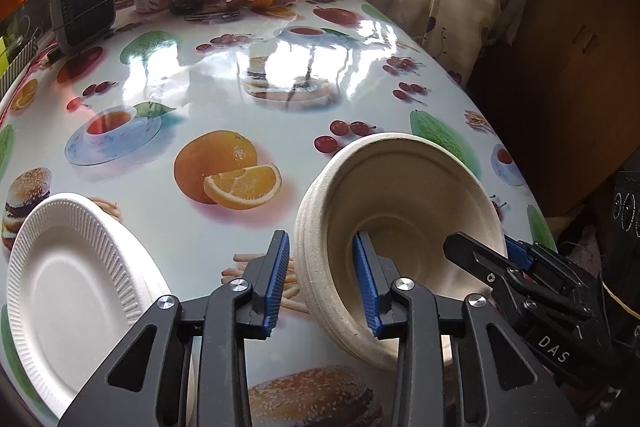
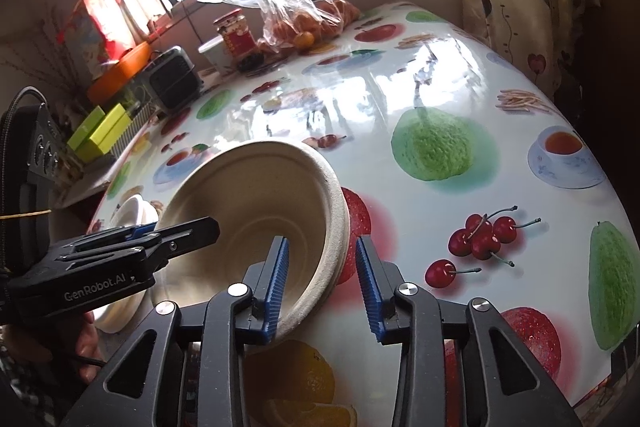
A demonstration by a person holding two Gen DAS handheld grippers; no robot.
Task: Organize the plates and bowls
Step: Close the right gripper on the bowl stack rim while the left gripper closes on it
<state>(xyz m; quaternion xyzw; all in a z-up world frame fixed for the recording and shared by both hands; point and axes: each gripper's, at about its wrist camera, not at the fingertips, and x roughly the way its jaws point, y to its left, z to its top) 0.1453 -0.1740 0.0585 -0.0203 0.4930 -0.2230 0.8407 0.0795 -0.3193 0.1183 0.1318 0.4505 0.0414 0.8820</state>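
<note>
Left wrist view: the left gripper [image 1: 322,279] straddles the near wall of the beige bowl stack [image 1: 396,223] at lower centre, its blue pads not plainly pressing. White plates [image 1: 68,291] lie at lower left.

Right wrist view: the right gripper [image 2: 322,283] straddles the stack's [image 2: 256,203] opposite wall, likewise spread; the left gripper [image 2: 144,231] enters from the left.

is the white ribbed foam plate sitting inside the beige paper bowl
No, the white ribbed foam plate lies on the table at lower left, apart from the tilted beige paper bowl, which has nothing but gripper fingers inside.
</note>
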